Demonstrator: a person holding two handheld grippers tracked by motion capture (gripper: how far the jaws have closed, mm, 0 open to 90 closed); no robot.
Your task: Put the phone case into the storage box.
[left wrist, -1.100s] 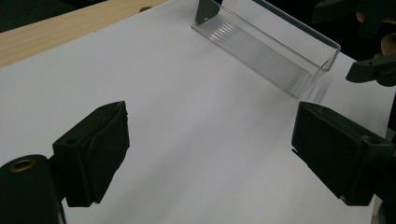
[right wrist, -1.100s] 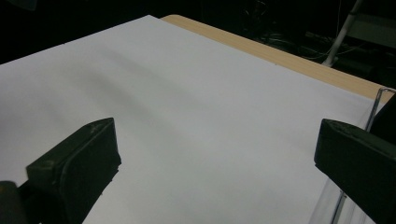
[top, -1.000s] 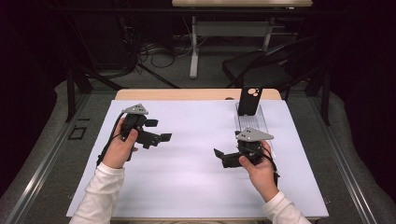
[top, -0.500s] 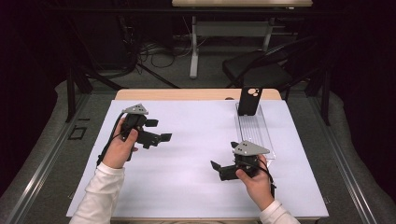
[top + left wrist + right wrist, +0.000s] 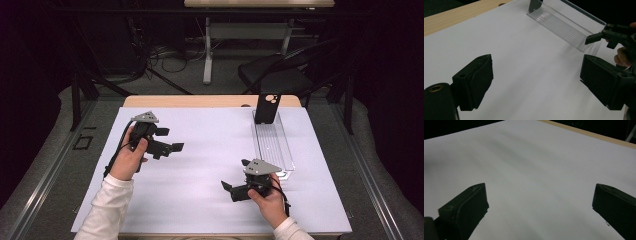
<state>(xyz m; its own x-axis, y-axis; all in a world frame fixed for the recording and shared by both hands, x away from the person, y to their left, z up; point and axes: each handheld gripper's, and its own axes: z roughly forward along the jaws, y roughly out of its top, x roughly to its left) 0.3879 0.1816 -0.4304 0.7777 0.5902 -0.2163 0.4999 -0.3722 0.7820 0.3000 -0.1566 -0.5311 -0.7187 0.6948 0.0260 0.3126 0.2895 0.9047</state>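
Two released claws, left [image 5: 170, 140] and right [image 5: 229, 189], one clear tray [image 5: 274, 142], one phone case [image 5: 266, 107].

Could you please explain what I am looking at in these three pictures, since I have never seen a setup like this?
There is no robot here. A person sits at a table covered with a white sheet and holds a hand tool with two black jaws in each hand. The high view looks down from above: the left tool is on the left, the right tool nearer the front. The other two pictures come from small cameras riding on each tool, looking along its jaws. In the left gripper view the jaws stand wide apart, with the right tool farther off at the edge. The right gripper view shows open jaws over bare sheet. On the table lie a clear tray and a black phone case standing at its far end. Neither tool holds anything.
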